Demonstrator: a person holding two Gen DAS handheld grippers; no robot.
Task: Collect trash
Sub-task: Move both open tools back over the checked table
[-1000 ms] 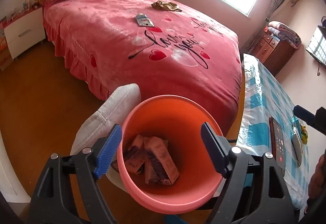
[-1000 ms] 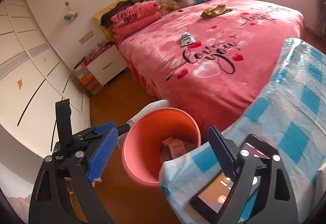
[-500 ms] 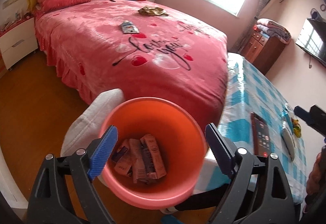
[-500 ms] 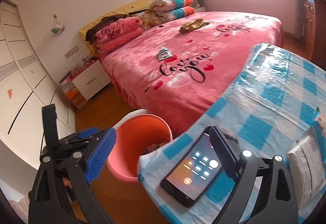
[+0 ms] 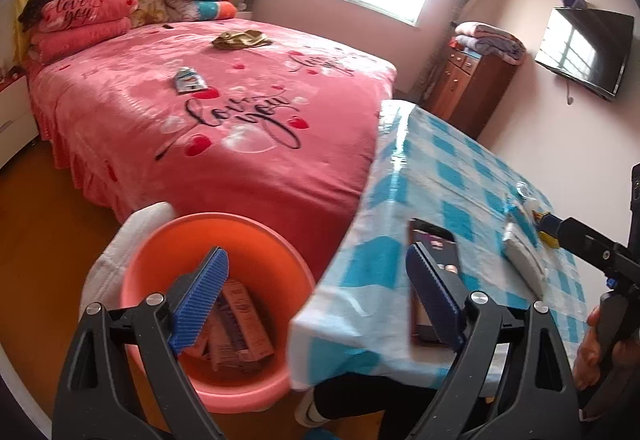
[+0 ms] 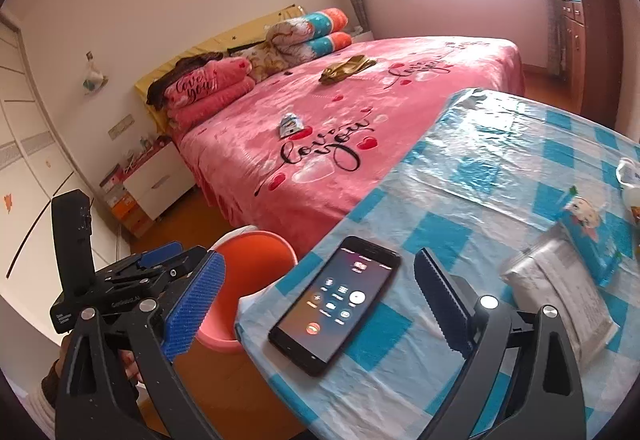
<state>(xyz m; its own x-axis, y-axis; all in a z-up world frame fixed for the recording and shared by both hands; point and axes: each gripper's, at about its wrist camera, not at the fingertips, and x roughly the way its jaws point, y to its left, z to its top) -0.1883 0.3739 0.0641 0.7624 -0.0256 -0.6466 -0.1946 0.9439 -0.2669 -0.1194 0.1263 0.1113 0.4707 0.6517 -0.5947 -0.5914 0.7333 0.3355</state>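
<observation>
The left claw stands wide with nothing between its blue ribbed pads, its jaws having just been opening; below it sits the round orange plastic bin on the wooden floor, cardboard cartons lying inside. The right claw is equally spread and empty, also just widened, framing a black smartphone on the blue-checked tabletop. Only the left view shows the bin's contents and the wall-mounted television; only the right view shows the phone's lit call screen. On the pink bed lie a small wrapper and an olive crumpled wrapper.
</observation>
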